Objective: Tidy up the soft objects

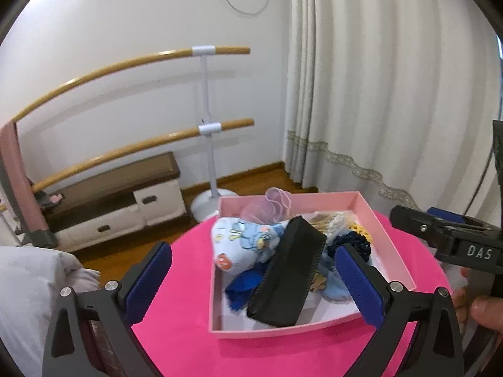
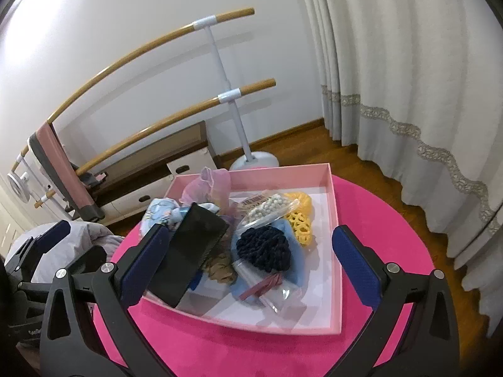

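A shallow pink box [image 1: 396,251] [image 2: 335,194] sits on a round pink table [image 1: 182,345] [image 2: 220,355]. It holds a black pouch [image 1: 287,278] [image 2: 191,248], a printed light-blue cloth [image 1: 239,242] [image 2: 160,212], a dark navy scrunchie [image 2: 264,248] [image 1: 353,243], a yellow scrunchie [image 2: 300,220], sheer pink fabric [image 1: 272,205] [image 2: 209,188] and clear bags [image 2: 270,210]. My left gripper [image 1: 254,286] is open and empty above the box's near left part. My right gripper [image 2: 251,267] is open and empty above the box's near edge; it also shows at the right of the left wrist view [image 1: 446,235].
A ballet barre stand [image 1: 207,119] [image 2: 232,94] and a low bench with drawers [image 1: 125,201] [image 2: 163,169] stand by the wall behind the table. White curtains [image 1: 393,78] [image 2: 408,62] hang at the right. Grey bedding [image 1: 28,298] [image 2: 81,245] lies at the left.
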